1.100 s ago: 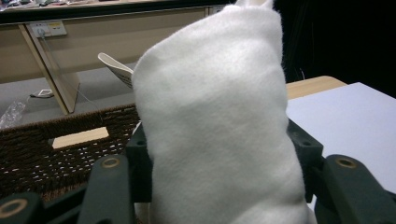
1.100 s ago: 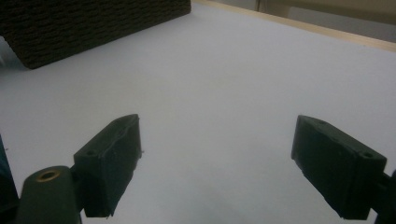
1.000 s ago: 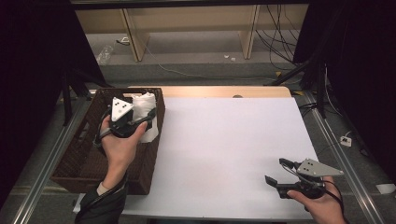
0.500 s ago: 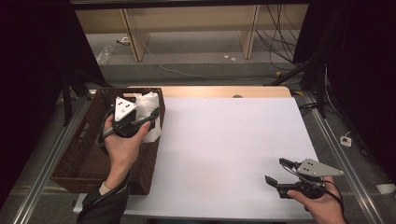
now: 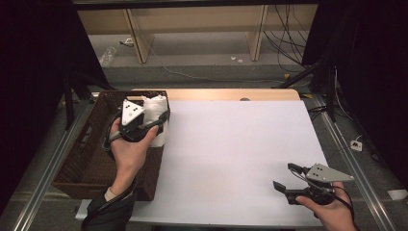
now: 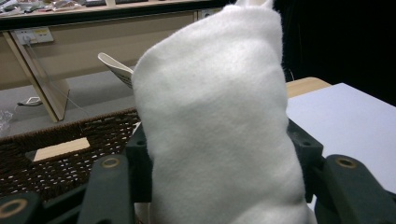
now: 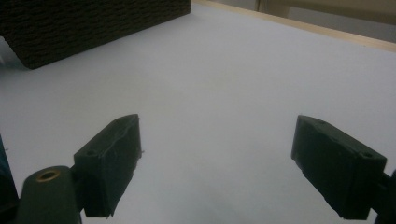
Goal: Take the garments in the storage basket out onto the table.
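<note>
White cloth roll (image 6: 215,121) — a soft, fleecy bundle standing roughly upright — is clamped between the two black jaws of the left gripper (image 5: 161,120). In the left gripper view the pads press into both sides of the bundle, and the fabric bulges above and below the contact line. The jaws stand about half open, held apart by the width of the roll.

In the high view the cloth roll sits at the far right corner of the dark woven basket (image 5: 82,163), above the basket's right wall and just beside the edge of the white surface (image 5: 231,149). The left hand (image 5: 127,151) wraps the gripper body from below, with the forearm crossing the basket's near right corner. A second white piece with a curled edge (image 6: 116,69) shows just behind the roll in the left gripper view; what it is cannot be told.

The right gripper (image 5: 288,177) is near the front right corner of the surface, well apart from the basket. Its jaws are spread wide with nothing between them — the right gripper view shows bare white surface in the gap. The right hand (image 5: 332,211) holds it from below.
</note>
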The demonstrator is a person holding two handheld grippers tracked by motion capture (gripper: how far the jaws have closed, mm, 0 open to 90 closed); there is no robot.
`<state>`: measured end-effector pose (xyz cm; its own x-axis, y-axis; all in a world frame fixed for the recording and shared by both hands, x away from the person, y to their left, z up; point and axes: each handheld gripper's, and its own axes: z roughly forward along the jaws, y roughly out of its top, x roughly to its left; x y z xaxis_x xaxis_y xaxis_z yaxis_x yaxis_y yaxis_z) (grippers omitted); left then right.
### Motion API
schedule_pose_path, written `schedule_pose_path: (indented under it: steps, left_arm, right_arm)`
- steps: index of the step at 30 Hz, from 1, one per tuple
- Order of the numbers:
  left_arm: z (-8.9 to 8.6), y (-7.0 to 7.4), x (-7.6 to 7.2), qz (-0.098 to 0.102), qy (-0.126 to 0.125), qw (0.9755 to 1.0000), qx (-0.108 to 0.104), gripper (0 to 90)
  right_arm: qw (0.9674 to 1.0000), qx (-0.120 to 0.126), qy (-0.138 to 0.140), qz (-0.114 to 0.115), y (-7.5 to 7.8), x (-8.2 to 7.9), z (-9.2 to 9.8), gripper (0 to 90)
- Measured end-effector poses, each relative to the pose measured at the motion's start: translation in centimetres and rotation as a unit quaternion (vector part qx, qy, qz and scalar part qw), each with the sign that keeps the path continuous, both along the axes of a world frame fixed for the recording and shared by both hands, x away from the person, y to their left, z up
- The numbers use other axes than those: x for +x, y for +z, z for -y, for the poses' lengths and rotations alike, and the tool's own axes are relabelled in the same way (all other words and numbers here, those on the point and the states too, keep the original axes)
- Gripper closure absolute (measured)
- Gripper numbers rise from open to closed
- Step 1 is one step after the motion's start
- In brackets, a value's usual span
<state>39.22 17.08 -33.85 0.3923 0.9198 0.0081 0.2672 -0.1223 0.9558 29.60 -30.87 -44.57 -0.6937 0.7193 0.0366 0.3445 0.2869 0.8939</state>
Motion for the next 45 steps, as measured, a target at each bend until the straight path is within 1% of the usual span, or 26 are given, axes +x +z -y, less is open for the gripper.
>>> schedule_pose_path:
  steps: [16, 34, 45]
  left_arm:
    - [0.7, 0.0, -0.1, 0.001, -0.009, 1.0000, 0.002, 42.8]
    - [1.4, 0.1, -0.2, 0.004, -0.016, 0.9999, -0.003, 42.7]
    - [1.8, 0.2, -0.3, 0.004, -0.022, 0.9997, -0.002, 42.7]
  right_arm:
    - [1.0000, 0.000, 0.000, 0.000, 0.0, 0.0, 0.0, 16.6]
    - [1.0000, 0.000, 0.001, 0.000, 0.0, 0.0, 0.0, 16.6]
    - [1.0000, 0.000, 0.000, 0.000, 0.0, 0.0, 0.0, 16.7]
